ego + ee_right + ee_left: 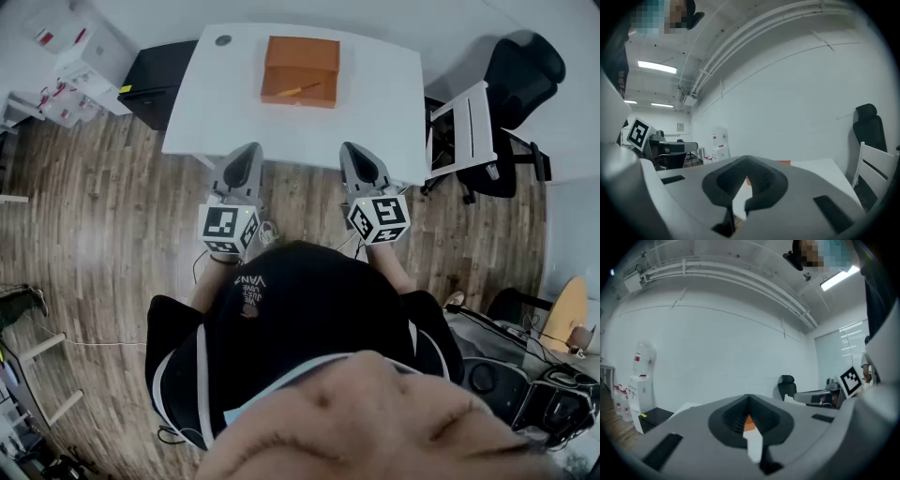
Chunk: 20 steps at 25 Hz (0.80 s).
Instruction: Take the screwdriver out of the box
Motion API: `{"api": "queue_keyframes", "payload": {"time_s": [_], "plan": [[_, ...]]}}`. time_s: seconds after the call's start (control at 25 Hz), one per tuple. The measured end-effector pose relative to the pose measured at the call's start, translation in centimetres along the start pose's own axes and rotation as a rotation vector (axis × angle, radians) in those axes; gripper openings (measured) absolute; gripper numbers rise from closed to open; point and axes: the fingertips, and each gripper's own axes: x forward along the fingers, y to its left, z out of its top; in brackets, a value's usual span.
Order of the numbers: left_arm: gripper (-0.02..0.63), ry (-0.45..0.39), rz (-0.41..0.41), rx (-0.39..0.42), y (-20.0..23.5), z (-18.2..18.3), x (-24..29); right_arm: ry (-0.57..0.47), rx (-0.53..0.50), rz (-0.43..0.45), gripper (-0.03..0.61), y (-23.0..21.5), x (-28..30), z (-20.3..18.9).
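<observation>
An open orange box point(300, 70) lies on the far half of the white table point(375, 103). A screwdriver point(298, 90) with a yellowish handle lies slantwise in its front part. My left gripper point(251, 148) and right gripper point(351, 148) are held level side by side just short of the table's near edge, well short of the box. Both are shut with nothing between the jaws. In the left gripper view a sliver of the orange box point(749, 423) shows behind the closed left gripper point(749, 397). The right gripper point(746, 161) points at the box point(783, 162) too.
A white chair point(459, 131) and a black office chair point(520, 75) stand to the table's right. A black cabinet point(159, 80) and a water dispenser point(80, 56) are at its left. A small dark disc point(223, 40) lies on the table's far left corner.
</observation>
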Motion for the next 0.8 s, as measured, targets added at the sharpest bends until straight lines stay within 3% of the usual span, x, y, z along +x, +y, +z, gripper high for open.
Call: {"api": "queue_keyframes", "payload": {"time_s": [0.24, 0.8], "plan": [[0.017, 0.002, -0.012, -0.006, 1.2, -0.4, 0.3, -0.024, 0.021, 0.016, 0.012, 0.7, 1.4, 0.2], [0.017, 0.014, -0.069, -0.043, 4.8, -1.0, 2.6, -0.006, 0.044, -0.052, 0.012, 0.8, 4.9, -0.6]]}}
